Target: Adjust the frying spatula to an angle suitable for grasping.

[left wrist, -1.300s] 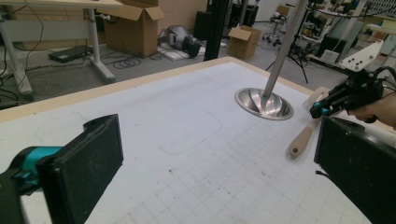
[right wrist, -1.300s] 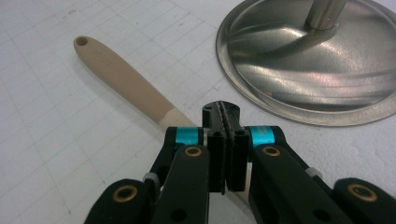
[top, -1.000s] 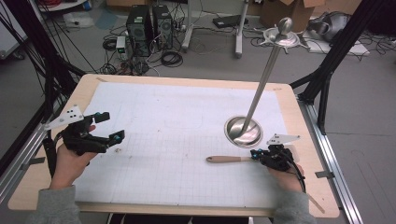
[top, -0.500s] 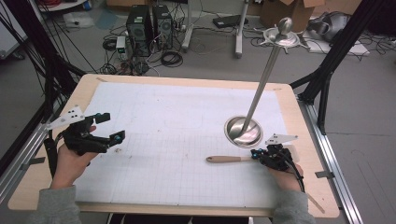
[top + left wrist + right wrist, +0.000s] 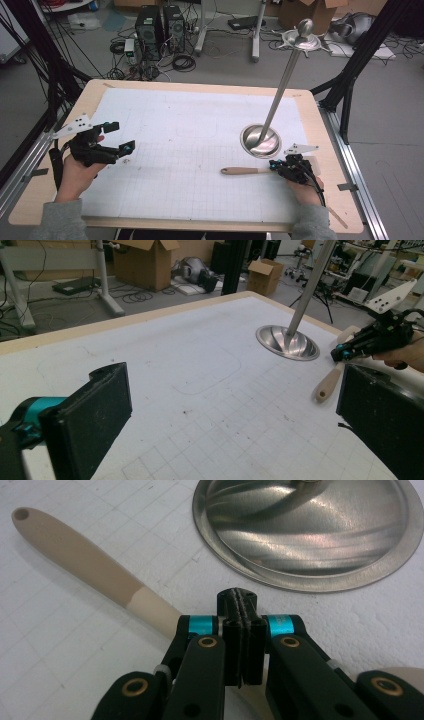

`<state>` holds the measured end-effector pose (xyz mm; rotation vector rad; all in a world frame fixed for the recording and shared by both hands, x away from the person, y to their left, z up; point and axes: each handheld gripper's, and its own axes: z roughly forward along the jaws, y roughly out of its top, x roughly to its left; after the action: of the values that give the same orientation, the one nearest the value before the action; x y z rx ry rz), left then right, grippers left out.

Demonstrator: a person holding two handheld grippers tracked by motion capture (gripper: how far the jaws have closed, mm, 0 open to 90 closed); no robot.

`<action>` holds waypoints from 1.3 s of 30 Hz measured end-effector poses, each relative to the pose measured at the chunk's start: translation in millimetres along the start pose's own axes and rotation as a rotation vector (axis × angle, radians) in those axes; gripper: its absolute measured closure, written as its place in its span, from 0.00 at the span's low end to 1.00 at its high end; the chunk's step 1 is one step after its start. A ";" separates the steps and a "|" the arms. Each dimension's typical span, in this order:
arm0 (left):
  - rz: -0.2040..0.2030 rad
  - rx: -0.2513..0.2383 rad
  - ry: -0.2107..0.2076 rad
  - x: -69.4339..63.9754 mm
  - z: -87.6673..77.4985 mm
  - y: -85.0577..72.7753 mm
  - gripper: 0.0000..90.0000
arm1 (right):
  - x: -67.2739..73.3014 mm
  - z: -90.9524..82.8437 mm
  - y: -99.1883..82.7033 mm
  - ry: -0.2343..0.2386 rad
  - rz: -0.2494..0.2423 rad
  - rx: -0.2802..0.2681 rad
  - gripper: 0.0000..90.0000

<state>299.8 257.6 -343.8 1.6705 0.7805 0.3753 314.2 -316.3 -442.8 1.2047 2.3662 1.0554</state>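
A wooden utensil with a pale handle (image 5: pixel 245 171) lies flat on the white grid mat, to the right of its middle. My right gripper (image 5: pixel 274 164) sits low over the inner end of that handle (image 5: pixel 80 555). Its jaws are shut pad to pad, and the wood runs underneath them, not between them. From the left gripper view it (image 5: pixel 340 354) shows above the handle (image 5: pixel 327 385). My left gripper (image 5: pixel 120 136) is held at the mat's left side. It is wide open (image 5: pixel 230 385), with only bare mat between its pads.
A round steel base (image 5: pixel 260 141) with a tall slanted pole (image 5: pixel 282 85) stands just behind the right gripper, close to the handle. The wooden table edge (image 5: pixel 200 222) frames the mat. Black frame posts (image 5: pixel 350 75) and floor cables lie beyond the table.
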 end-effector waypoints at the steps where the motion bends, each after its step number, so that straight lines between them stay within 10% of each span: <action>1: 0.001 0.001 0.000 0.1 0.2 -0.1 0.02 | 0.8 -0.7 -0.1 -0.001 0.008 0.003 1.00; 15: 0.000 0.010 -0.010 -0.3 5.4 -0.9 0.02 | 5.8 4.4 2.5 -0.051 -0.072 0.027 1.00; 39: -0.011 0.028 -0.021 2.4 10.3 -4.5 0.02 | 6.5 -2.2 -3.0 -0.011 0.025 0.013 1.00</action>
<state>306.6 251.9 -351.1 1.6932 0.7824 0.3403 307.2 -313.4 -443.0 1.2446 2.3593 1.0398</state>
